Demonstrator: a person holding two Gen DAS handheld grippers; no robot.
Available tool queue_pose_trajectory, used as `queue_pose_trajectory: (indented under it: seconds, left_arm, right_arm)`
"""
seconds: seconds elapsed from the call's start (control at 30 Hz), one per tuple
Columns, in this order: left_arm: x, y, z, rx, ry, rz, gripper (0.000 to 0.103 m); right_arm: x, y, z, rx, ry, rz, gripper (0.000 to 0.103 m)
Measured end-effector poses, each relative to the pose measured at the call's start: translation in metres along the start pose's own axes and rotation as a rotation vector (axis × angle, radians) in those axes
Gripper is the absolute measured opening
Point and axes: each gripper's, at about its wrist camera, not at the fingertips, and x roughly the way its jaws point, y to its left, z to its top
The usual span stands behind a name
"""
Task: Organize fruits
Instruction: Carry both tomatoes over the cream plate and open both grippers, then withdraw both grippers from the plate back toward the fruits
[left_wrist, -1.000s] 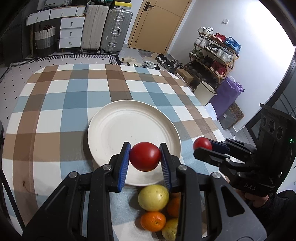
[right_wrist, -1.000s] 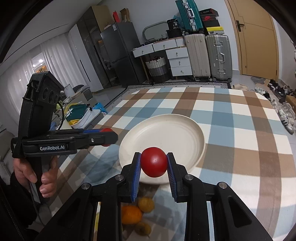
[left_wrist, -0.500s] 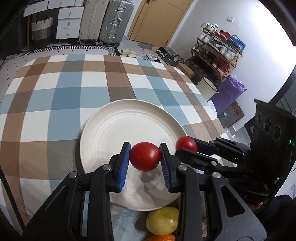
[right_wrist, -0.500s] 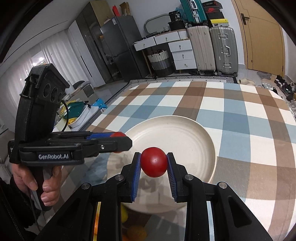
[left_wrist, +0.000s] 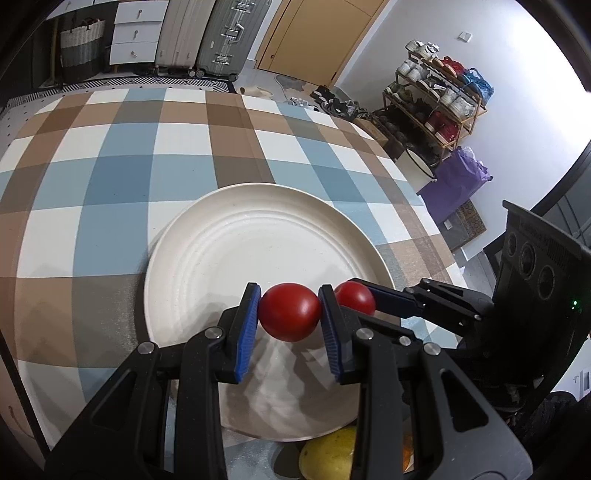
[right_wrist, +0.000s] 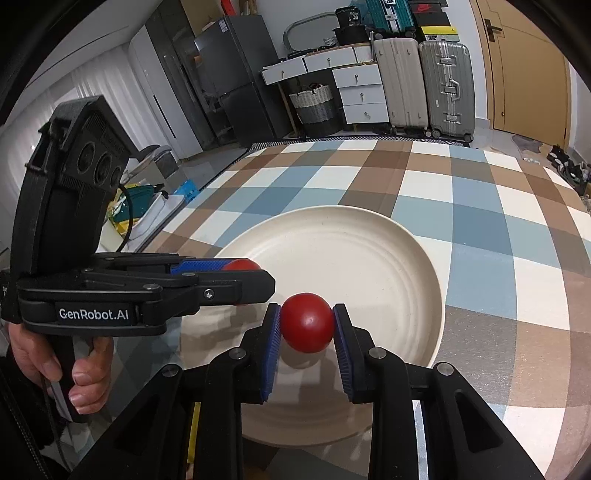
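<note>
- Left gripper (left_wrist: 289, 325) clamps 1 red tomato (left_wrist: 289, 311) above the plate (left_wrist: 258, 236), near edge.
- Right gripper (right_wrist: 306, 334) clamps the 2nd tomato (right_wrist: 307, 322) alongside.
- Judged light, smooth, bruisable; hold across the widest girth.

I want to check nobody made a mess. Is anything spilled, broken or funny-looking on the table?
Nothing stands out. The left gripper holds one red tomato and the right gripper holds another tomato, both whole, over the clean white plate. The checkered tablecloth lies flat with no spills.
</note>
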Motion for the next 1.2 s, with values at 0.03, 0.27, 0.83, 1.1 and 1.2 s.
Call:
queue_pose_trajectory:
  seconds: [0.03,0.27,0.83,1.1,1.2]
  left_arm:
    - [0.001,0.000,0.000,0.000,-0.001,-0.006,0.029]
    - [-0.009,-0.002,-0.001,-0.011,-0.024,-0.010,0.029]
    - [-0.084,-0.023,-0.032,0.002,-0.122,0.047,0.041]
    - [-0.122,-0.038,-0.056,0.018,-0.182,0.081,0.062]
    - [-0.132,-0.044,-0.065,0.022,-0.193,0.113,0.070]
  right_arm:
    - [0.000,0.000,0.000,0.000,-0.002,0.000,0.028]
    - [-0.014,-0.003,0.000,0.006,-0.037,-0.013,0.049]
    - [-0.087,0.010,-0.015,0.006,-0.163,-0.098,0.073]
    - [-0.121,0.030,-0.026,-0.033,-0.231,-0.123,0.084]
    - [-0.131,0.038,-0.030,-0.045,-0.249,-0.135,0.086]
